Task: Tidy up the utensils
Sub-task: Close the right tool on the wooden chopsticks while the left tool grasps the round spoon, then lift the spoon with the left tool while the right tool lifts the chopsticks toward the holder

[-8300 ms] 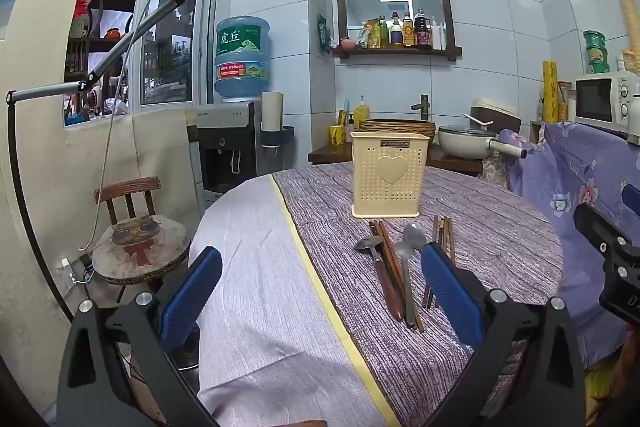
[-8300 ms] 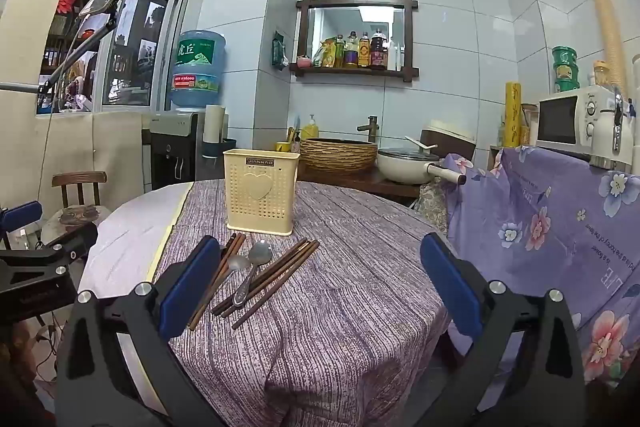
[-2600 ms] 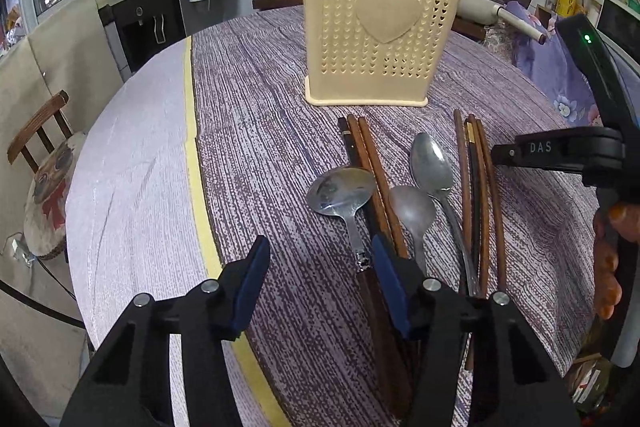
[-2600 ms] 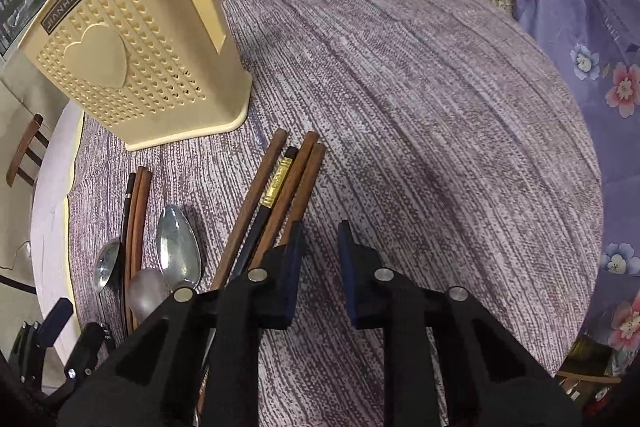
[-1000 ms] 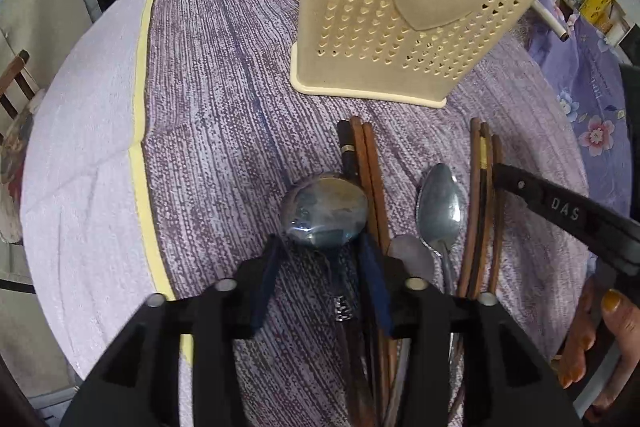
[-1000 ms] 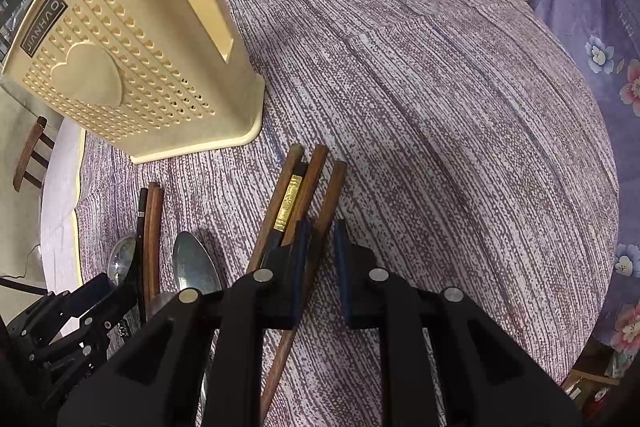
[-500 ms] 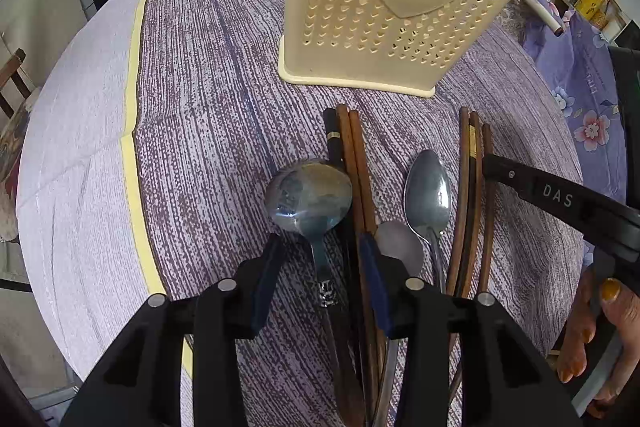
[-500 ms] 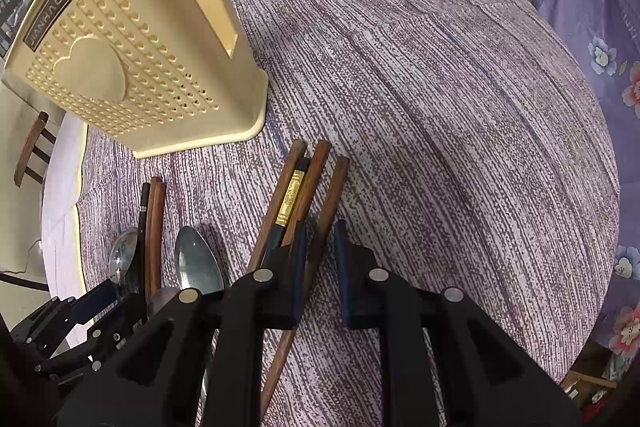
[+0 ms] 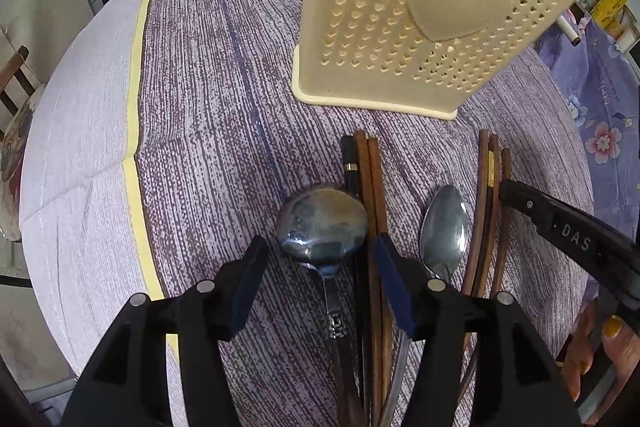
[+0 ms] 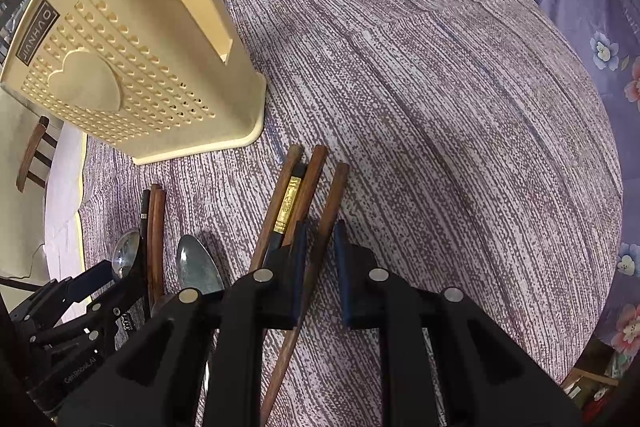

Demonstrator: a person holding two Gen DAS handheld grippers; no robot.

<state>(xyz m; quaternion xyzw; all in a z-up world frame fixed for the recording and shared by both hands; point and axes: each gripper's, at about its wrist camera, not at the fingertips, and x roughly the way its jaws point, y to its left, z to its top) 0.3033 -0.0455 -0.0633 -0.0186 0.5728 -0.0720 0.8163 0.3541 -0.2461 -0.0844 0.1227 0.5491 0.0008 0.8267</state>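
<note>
A cream perforated utensil holder (image 9: 420, 27) stands upright on the purple-striped tablecloth, also seen in the right wrist view as the holder (image 10: 120, 67). In front of it lie a large metal spoon (image 9: 322, 229), a smaller spoon (image 9: 444, 227) and two bundles of brown chopsticks (image 9: 370, 187). My left gripper (image 9: 320, 241) straddles the large spoon's neck. Its jaws are opening and the pads stand clear of the spoon. My right gripper (image 10: 320, 227) has narrow jaws either side of one brown chopstick (image 10: 334, 195), with a gap showing at the right pad.
A pale cloth with a yellow stripe (image 9: 132, 147) covers the table's left part. A wooden chair (image 9: 12, 79) stands beyond the left edge, a floral purple cloth (image 10: 600, 47) beyond the right. A hand (image 9: 608, 347) holds the right gripper's handle.
The left gripper's fingers stand wider apart around the large spoon than before. The right gripper and the chopsticks look the same.
</note>
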